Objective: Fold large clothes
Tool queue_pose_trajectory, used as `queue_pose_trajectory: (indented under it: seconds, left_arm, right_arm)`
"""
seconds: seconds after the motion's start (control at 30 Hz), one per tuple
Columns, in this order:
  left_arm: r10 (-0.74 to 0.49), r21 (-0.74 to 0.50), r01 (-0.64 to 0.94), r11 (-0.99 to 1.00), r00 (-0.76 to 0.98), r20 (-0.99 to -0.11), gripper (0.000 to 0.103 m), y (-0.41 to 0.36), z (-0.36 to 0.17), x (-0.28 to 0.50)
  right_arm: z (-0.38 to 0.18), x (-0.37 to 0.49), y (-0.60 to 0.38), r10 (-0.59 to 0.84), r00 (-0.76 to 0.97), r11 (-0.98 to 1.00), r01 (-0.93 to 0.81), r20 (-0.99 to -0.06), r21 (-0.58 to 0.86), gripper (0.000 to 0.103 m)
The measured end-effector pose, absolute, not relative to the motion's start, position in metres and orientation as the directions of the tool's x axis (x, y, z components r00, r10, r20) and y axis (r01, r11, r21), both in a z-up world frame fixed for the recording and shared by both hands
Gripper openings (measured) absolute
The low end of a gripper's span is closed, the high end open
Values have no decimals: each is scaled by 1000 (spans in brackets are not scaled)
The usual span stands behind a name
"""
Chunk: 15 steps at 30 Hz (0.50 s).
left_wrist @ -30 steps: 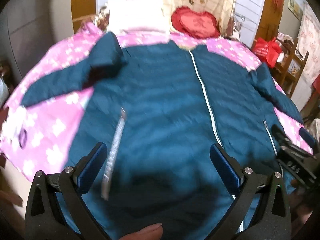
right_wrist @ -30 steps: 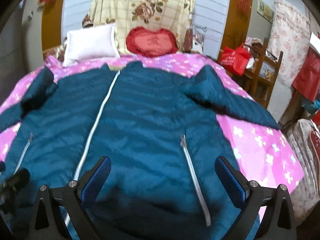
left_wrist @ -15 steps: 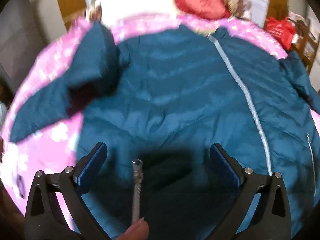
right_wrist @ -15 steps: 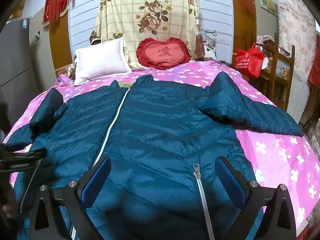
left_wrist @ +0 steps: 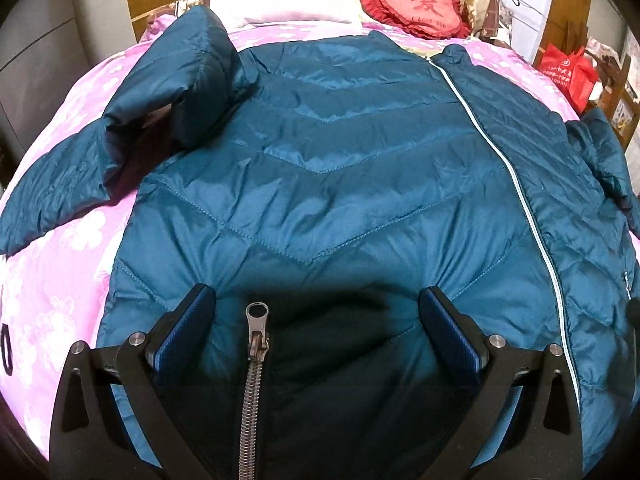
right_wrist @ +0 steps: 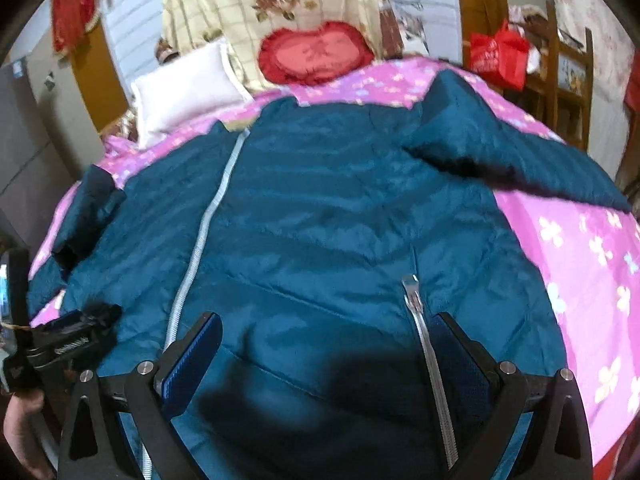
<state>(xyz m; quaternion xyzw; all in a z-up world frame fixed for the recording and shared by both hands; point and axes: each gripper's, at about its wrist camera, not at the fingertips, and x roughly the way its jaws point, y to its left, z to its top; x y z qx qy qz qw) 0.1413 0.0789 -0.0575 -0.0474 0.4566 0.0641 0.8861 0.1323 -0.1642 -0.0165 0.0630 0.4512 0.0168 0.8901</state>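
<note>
A large teal quilted jacket [left_wrist: 340,168] lies front-up and zipped on a pink flowered bed; it also shows in the right wrist view [right_wrist: 332,232]. My left gripper [left_wrist: 318,330] is open, low over the jacket's lower left front, with a pocket zipper [left_wrist: 256,344] between its fingers. My right gripper [right_wrist: 336,354] is open, low over the lower right front, with the other pocket zipper [right_wrist: 424,332] by its right finger. The left sleeve [left_wrist: 132,128] is bent and bunched. The right sleeve [right_wrist: 520,160] lies out to the right. The left gripper shows at the right wrist view's left edge [right_wrist: 60,340].
A white pillow [right_wrist: 184,88] and a red heart cushion [right_wrist: 316,54] lie at the bed's head. A red bag [right_wrist: 498,54] sits on a wooden chair right of the bed. Pink bedspread [right_wrist: 592,272] lies bare on both sides of the jacket.
Both grippers have dropped closer to the jacket's lower front. The left one moved so its pocket zipper now sits between its fingers. The jacket has not shifted.
</note>
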Motion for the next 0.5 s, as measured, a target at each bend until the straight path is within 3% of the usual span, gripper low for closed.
queue_pose_trajectory:
  seconds: [0.17,0.5]
  left_arm:
    - [73,-25,-160,987,580,-811,103,79,-59,139]
    - [81,-16,-161,987,579,-812,103,78,-59,141]
  right_arm:
    - [-34,139,-167,33,510,994,71,-859,80,103]
    - [-44,137,-158,-48,510,998,51,-859,-26,103]
